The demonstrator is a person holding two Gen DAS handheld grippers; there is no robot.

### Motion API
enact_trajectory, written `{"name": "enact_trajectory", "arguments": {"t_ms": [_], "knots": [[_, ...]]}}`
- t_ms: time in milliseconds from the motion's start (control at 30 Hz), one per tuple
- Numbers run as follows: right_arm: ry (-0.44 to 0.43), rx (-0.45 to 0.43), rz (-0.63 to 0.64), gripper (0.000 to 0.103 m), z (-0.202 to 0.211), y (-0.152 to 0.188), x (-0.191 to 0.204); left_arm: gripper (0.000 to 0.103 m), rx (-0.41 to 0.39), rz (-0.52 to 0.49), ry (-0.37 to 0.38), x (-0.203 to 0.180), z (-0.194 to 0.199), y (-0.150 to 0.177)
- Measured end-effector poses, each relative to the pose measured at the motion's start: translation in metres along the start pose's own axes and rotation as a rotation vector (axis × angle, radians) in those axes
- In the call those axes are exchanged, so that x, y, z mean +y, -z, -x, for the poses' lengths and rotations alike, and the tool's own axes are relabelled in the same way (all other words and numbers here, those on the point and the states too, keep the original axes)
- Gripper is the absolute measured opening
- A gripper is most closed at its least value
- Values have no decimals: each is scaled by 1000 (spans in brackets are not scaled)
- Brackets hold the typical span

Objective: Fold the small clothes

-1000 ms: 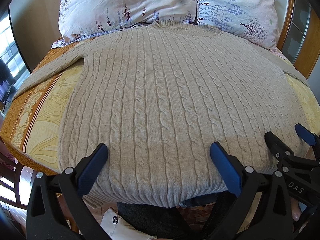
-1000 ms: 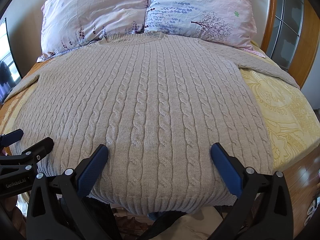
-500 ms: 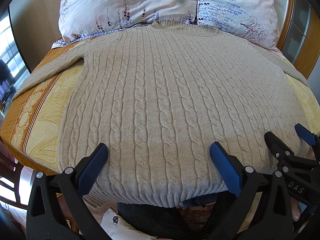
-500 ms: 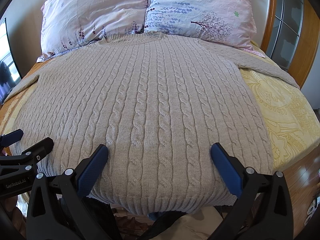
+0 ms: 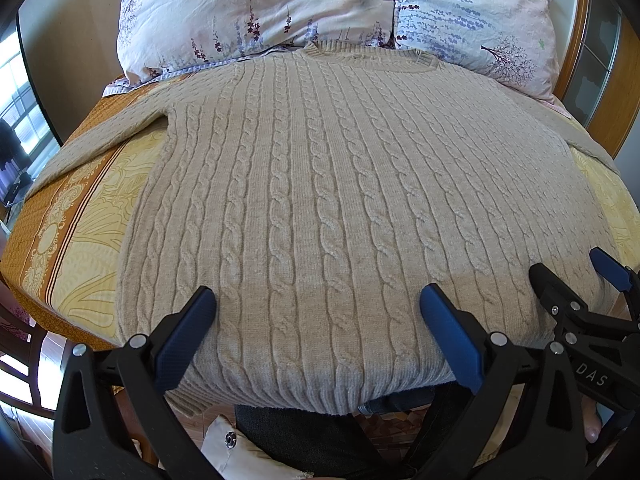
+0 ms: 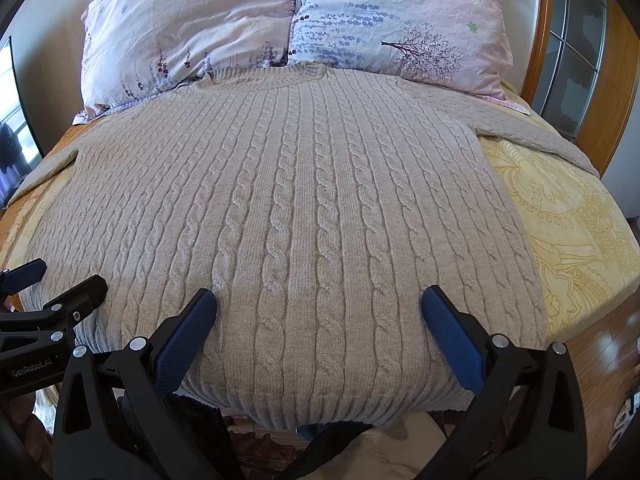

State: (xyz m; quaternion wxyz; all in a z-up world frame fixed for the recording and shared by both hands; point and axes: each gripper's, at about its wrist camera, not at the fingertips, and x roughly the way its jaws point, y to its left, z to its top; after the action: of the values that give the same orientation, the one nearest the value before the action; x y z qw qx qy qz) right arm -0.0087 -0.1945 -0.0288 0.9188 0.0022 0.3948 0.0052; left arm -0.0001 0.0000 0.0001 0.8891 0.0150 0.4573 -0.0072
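Note:
A beige cable-knit sweater (image 5: pixel 320 184) lies flat and spread out on the bed, collar toward the pillows, hem at the near edge; it also shows in the right wrist view (image 6: pixel 296 208). Its sleeves reach out to both sides. My left gripper (image 5: pixel 318 320) is open and empty, hovering over the hem left of centre. My right gripper (image 6: pixel 320 316) is open and empty over the hem right of centre. Each gripper shows at the edge of the other's view: the right gripper (image 5: pixel 576 280) and the left gripper (image 6: pixel 56 280).
Two floral pillows (image 5: pixel 260 12) (image 6: pixel 400 20) lean at the head of the bed. A yellow and orange patterned bedspread (image 5: pixel 80 216) (image 6: pixel 568 216) covers the bed. A wooden headboard (image 6: pixel 540 32) and a glass-panelled door stand at the right. Wooden floor shows beside the bed.

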Motion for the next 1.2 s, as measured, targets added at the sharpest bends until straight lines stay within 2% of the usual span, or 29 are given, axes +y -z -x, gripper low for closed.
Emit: {"name": "enact_trajectory", "arguments": {"t_ms": [1000, 1200], "knots": [[0, 1, 0, 102, -2, 0, 0, 101, 1, -1, 1, 0, 0, 0], [-18, -20, 22, 102, 0, 0, -1, 101, 5, -11, 4, -4, 1, 1]]}}
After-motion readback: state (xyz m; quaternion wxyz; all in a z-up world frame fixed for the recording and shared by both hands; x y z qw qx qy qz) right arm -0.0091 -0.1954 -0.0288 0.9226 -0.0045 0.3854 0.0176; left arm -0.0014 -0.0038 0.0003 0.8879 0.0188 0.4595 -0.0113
